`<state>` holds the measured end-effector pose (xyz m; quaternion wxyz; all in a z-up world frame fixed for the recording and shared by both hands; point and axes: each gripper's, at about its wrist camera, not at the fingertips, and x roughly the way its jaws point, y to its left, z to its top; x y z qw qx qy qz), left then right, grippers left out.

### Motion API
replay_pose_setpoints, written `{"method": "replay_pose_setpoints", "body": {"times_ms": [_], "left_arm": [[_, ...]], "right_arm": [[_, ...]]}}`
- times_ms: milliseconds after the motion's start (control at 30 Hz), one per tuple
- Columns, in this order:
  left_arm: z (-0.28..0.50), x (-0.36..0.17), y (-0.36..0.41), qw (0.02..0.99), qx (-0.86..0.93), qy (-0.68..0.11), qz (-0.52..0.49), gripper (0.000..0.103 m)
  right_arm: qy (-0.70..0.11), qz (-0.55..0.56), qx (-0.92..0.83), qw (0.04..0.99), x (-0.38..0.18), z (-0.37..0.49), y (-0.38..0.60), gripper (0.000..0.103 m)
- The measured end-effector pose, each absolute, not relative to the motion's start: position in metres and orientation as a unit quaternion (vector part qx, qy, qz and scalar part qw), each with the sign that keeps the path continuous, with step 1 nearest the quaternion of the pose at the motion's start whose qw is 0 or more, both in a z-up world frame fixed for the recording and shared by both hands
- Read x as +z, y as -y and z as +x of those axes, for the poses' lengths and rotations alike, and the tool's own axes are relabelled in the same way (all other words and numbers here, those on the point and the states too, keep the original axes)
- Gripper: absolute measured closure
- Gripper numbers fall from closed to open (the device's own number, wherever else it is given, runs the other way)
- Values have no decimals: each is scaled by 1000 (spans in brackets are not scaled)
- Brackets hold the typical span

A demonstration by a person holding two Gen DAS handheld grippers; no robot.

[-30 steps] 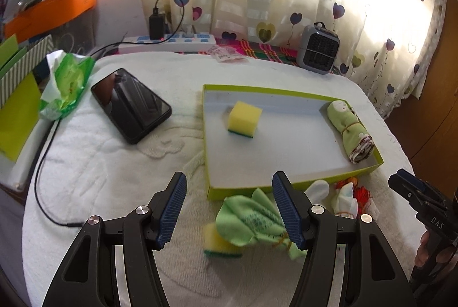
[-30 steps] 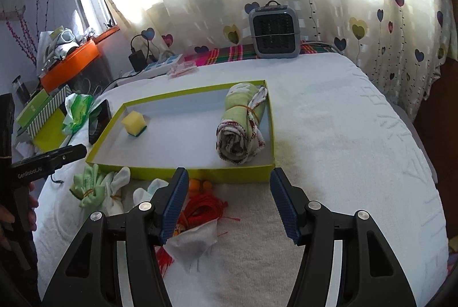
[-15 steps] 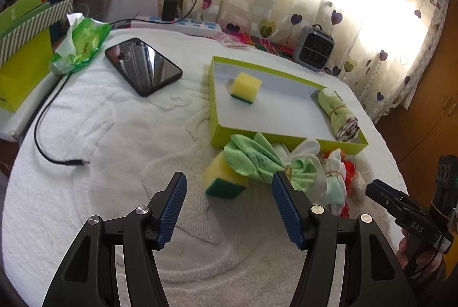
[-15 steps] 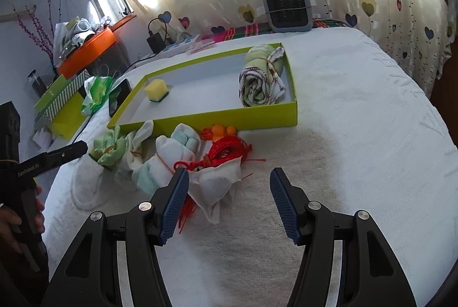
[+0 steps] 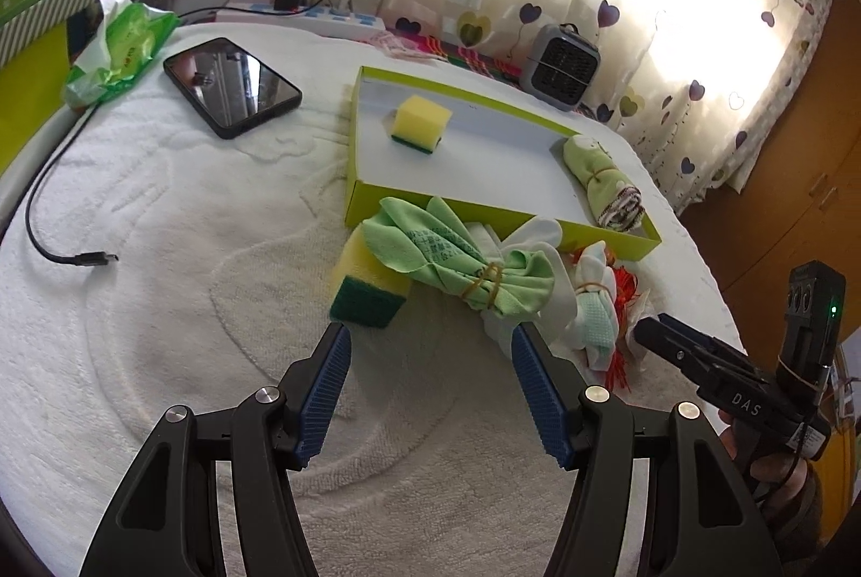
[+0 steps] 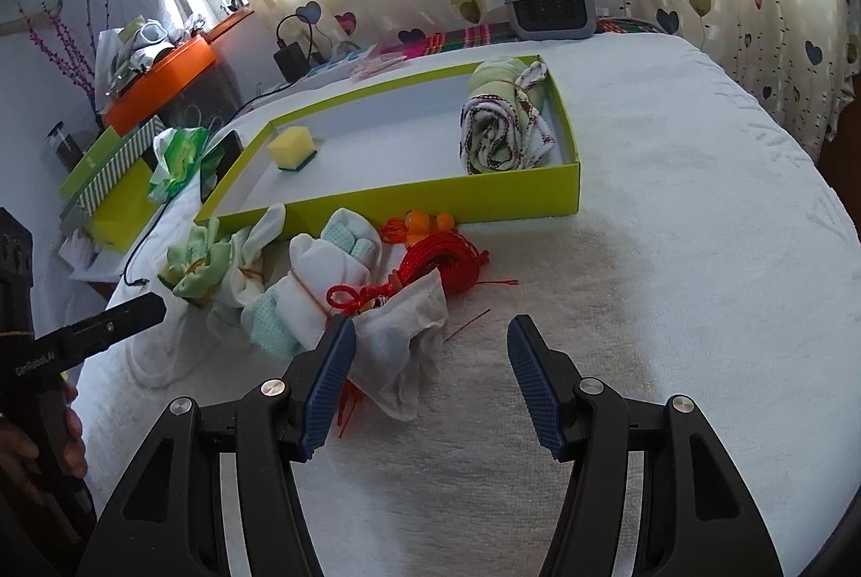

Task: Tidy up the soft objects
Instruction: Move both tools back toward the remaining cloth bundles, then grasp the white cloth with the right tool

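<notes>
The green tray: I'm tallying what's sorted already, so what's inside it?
Inside the green tray: a yellow sponge and a rolled green cloth. The near wall hides a strip of its floor.

Our left gripper (image 5: 425,335) jaws apart and empty, loose sponge (image 5: 366,286) at 11 o'clock, green cloth bundle (image 5: 463,262) at 12, tray (image 5: 484,205) beyond, we see right gripper (image 5: 694,356) at 3.
</notes>
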<state>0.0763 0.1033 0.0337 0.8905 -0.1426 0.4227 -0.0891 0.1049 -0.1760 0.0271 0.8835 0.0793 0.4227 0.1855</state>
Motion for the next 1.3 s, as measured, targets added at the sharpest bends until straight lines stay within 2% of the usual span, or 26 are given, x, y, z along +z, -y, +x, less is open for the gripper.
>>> {"method": "replay_pose_setpoints", "body": {"times_ms": [100, 267, 400, 533, 633, 1200, 1300], "left_arm": [[77, 33, -101, 889, -89, -426, -143, 41], [77, 34, -96, 889, -92, -427, -140, 41], [78, 35, -92, 889, -93, -427, -137, 41], [79, 38, -88, 890, -96, -425, -136, 41], [80, 40, -84, 890, -99, -425, -135, 41], [98, 46, -67, 893, -71, -425, -127, 41], [105, 40, -69, 886, -61, -437, -140, 44]], "right_arm": [[-421, 74, 192, 884, 26, 103, 172, 43], [-422, 60, 202, 882, 25, 103, 163, 61], [-423, 58, 209, 880, 24, 103, 161, 66], [-421, 67, 210, 880, 24, 103, 165, 76], [-417, 70, 210, 882, 25, 101, 167, 80], [-398, 83, 182, 895, 32, 90, 187, 81], [-400, 83, 184, 894, 31, 90, 187, 81]]}}
